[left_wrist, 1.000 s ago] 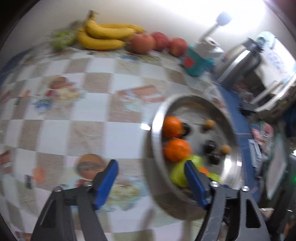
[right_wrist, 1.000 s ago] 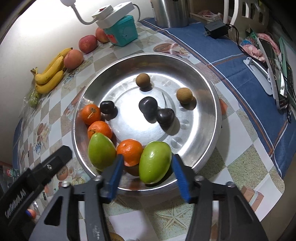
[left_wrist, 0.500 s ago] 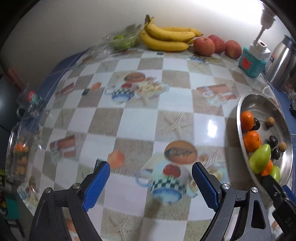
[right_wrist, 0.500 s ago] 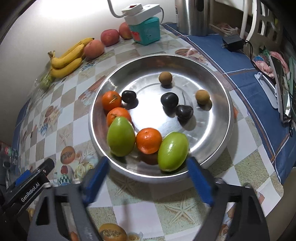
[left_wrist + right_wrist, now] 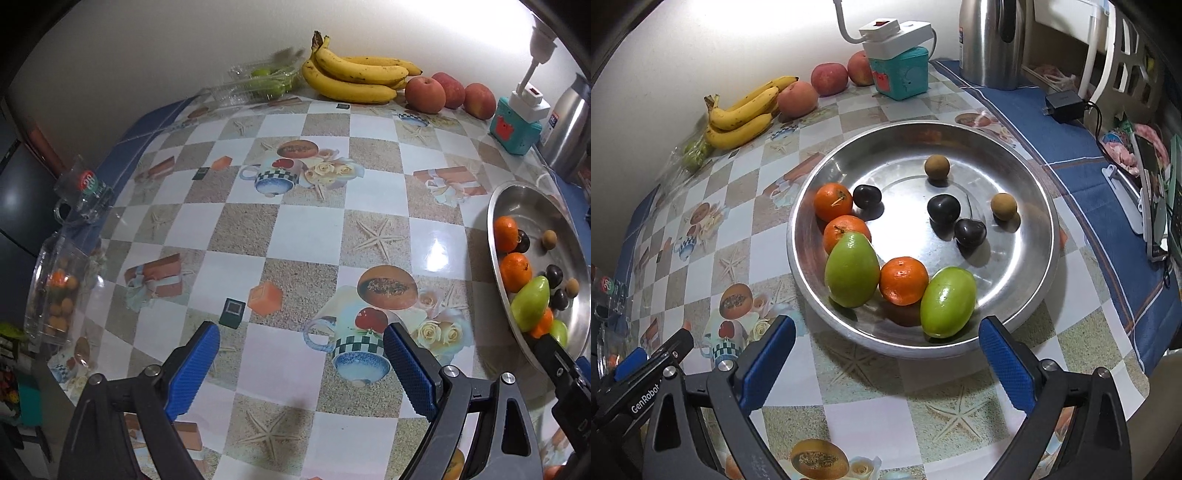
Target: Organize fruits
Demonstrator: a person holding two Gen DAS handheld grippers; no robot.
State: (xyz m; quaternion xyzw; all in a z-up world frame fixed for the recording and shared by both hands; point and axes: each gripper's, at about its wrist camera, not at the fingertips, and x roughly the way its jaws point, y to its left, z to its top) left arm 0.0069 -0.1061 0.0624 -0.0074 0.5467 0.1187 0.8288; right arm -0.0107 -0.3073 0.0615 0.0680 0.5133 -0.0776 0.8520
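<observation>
Fruit is being gathered, so far as can be judged, in the round, shallow stainless-steel basin (image 5: 1039,258), and the right wrist view is being filled by it. Three orange mandarins, among them the nearest one (image 5: 904,280), two green oval mangoes (image 5: 852,269) (image 5: 947,302), three dark plums and two small brown longans are being held inside, the larger fruits crowded against the near-left wall, probably because the floor is sloping that way. The right gripper (image 5: 886,365) is being held wide, nothing between its blue pads, just short of the near rim. At lower left the left gripper (image 5: 646,363) is being glimpsed from the side.

In the left wrist view the basin (image 5: 495,236) is being pushed to the right edge. The left gripper (image 5: 301,363) is also being held wide and empty above the bare chequered vinyl tablecloth (image 5: 306,229). Only here are a clear plastic box of small orange fruit (image 5: 55,295) and a glass mug (image 5: 83,190) being shown clearly at the table's left edge. The yellow banana bunch (image 5: 354,79), three red apples (image 5: 424,94) and a clear tray of green fruit (image 5: 264,83) are being kept against the wall, apparently not yet sorted. The blue cloth and black charger are being shown by the right view alone.
</observation>
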